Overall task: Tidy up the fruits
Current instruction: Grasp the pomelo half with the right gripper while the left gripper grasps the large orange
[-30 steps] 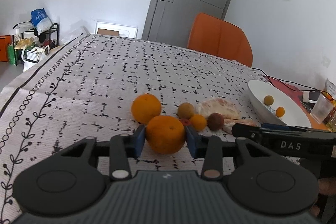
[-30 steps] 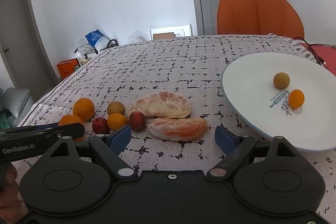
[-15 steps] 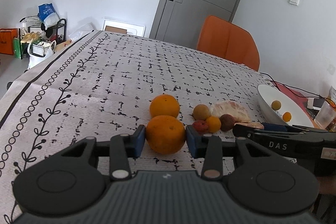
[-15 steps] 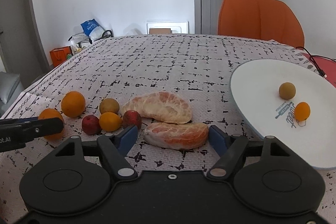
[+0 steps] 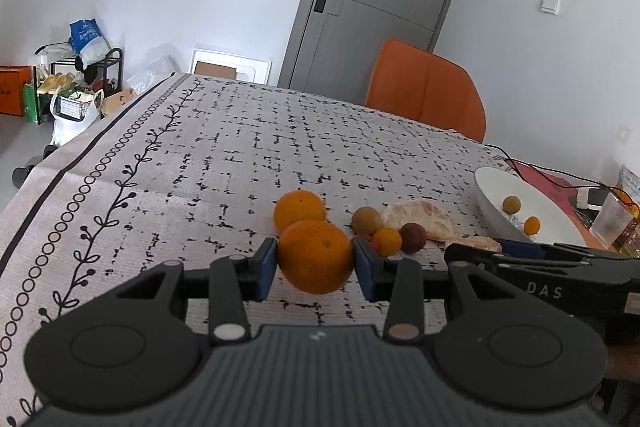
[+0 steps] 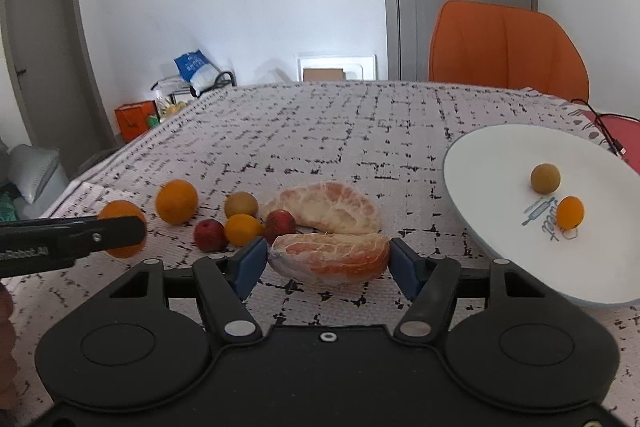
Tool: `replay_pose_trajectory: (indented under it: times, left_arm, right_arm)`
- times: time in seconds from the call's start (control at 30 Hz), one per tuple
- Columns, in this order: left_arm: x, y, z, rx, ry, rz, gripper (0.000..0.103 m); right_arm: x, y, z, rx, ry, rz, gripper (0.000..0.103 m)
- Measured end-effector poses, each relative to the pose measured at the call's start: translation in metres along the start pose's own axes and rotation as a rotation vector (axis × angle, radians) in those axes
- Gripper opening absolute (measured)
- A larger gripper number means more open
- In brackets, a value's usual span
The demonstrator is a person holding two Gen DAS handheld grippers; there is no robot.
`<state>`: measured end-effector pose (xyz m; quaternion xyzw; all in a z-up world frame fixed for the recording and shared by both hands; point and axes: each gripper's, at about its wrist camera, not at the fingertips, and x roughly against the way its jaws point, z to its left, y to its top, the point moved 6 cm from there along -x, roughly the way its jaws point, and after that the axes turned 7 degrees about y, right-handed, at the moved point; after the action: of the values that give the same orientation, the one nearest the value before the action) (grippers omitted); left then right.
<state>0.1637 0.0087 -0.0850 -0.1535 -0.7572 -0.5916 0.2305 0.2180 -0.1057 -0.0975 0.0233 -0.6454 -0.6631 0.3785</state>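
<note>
L gripper [image 5: 315, 261] is clenched on a round orange [image 5: 315, 255], dimpled glossy skin, both blue pads pressed to its sides; it looks lifted a little off the table [image 5: 240, 163], though contact underneath can't be told. A 2nd orange [image 5: 299, 211], same round shape, sits just behind at 12 o'clock.

R gripper [image 6: 328, 261] has its blue pads tight on both ends of a peeled pomelo wedge [image 6: 330, 255]: crescent shape, pink-orange flesh w/ white papery membrane, lying on the cloth. A larger peeled wedge [image 6: 326, 207], paler and more pithy, is just behind it at 12 o'clock.

At 10 o'clock from the R gripper, a tight cluster of small round fruit: a smooth dark-red one [image 6: 209, 235], a small orange one [image 6: 243, 229], a red one [image 6: 280, 223] touching the larger wedge, and a dull brown-green one [image 6: 241, 204] behind.

At 2 o'clock, a white glossy plate [image 6: 480, 171] w/ blue print holds a brown-green ball [image 6: 545, 178] and a small orange ball [image 6: 570, 213], near each other but apart.

Tablecloth is woven, off-white w/ broken black grid marks. An orange moulded chair [image 6: 508, 47] stands at the far edge.
</note>
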Motion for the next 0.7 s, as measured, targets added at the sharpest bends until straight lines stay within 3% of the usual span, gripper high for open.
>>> replay_pose_trajectory:
  times: [0.37, 0.7]
  left_arm:
    - [0.015, 0.011, -0.023, -0.033, -0.045, -0.043, 0.04]
    - [0.013, 0.013, -0.057, -0.087, -0.096, -0.046, 0.04]
  right_arm:
    - [0.035, 0.009, -0.005, -0.021, -0.011, -0.076, 0.063]
    - [0.063, 0.007, -0.036, -0.063, -0.067, -0.124, 0.063]
